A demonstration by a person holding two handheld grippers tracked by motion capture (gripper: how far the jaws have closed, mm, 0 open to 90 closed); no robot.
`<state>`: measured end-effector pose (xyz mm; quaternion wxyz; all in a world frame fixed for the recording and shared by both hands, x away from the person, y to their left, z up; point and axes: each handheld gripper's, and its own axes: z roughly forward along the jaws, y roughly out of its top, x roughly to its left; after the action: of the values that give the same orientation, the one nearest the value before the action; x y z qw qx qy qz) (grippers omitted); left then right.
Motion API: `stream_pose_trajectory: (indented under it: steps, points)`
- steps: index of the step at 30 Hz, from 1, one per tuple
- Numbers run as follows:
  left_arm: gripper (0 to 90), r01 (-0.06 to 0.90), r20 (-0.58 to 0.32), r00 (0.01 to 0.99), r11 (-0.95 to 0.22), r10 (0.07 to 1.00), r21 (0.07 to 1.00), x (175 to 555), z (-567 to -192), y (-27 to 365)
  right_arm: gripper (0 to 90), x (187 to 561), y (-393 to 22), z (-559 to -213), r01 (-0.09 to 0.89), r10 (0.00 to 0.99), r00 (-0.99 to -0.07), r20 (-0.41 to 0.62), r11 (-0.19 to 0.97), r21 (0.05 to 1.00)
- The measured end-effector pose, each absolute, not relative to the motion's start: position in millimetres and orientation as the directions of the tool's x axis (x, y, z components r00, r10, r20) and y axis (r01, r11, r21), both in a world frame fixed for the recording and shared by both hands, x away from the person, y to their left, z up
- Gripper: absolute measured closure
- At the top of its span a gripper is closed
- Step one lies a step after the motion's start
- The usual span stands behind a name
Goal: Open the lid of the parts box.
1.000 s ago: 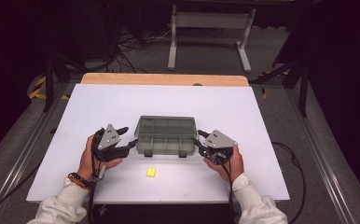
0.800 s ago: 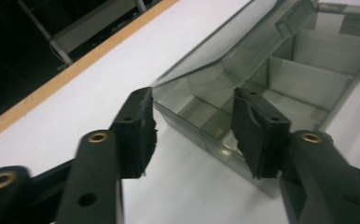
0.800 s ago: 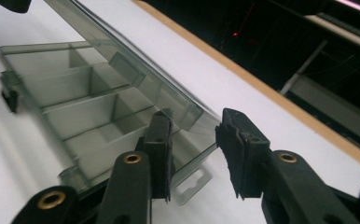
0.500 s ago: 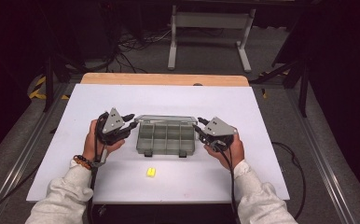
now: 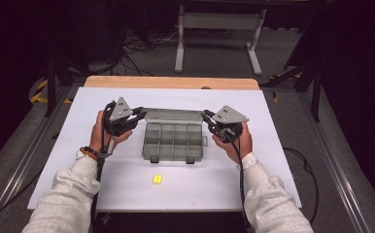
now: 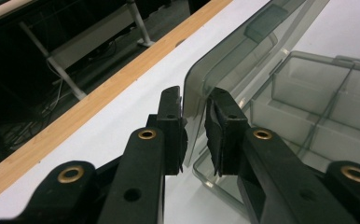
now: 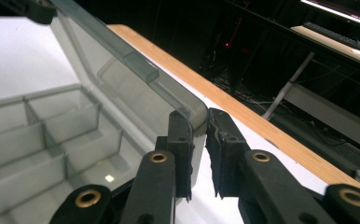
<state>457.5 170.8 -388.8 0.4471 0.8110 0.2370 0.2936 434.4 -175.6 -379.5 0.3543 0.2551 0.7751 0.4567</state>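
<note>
A grey see-through compartment box [image 5: 173, 143] sits mid-table with its lid [image 5: 173, 115] swung up toward the far side. My left gripper [image 5: 141, 114] pinches the lid's left corner. In the left gripper view the lid [image 6: 243, 56] edge sits between the pads of that gripper [image 6: 194, 119], above the empty compartments [image 6: 308, 116]. My right gripper [image 5: 206, 116] pinches the right corner; in the right gripper view the lid [image 7: 122, 70] runs between its jaws [image 7: 199, 135]. Both pairs of jaws have just been closing on the lid.
A small yellow piece [image 5: 157, 179] lies on the white tabletop [image 5: 273, 160] in front of the box. A wooden strip [image 5: 171, 82] edges the far side. Beyond it stand a metal frame [image 5: 219, 29] and cables on a dark floor.
Both grippers have risen and moved away from the person, from the box's front corners to its back. The lid has swung up and open with them.
</note>
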Motion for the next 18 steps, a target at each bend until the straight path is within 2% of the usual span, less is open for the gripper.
stream_pose_trajectory:
  steps: [18]
  points:
    - [74.5,0.192,0.149,0.678,-0.370,0.720,0.909,492.2,-404.5,166.2,80.6,470.3,-173.9,-394.4,0.111,0.821,-0.545,-0.170,0.272,0.956]
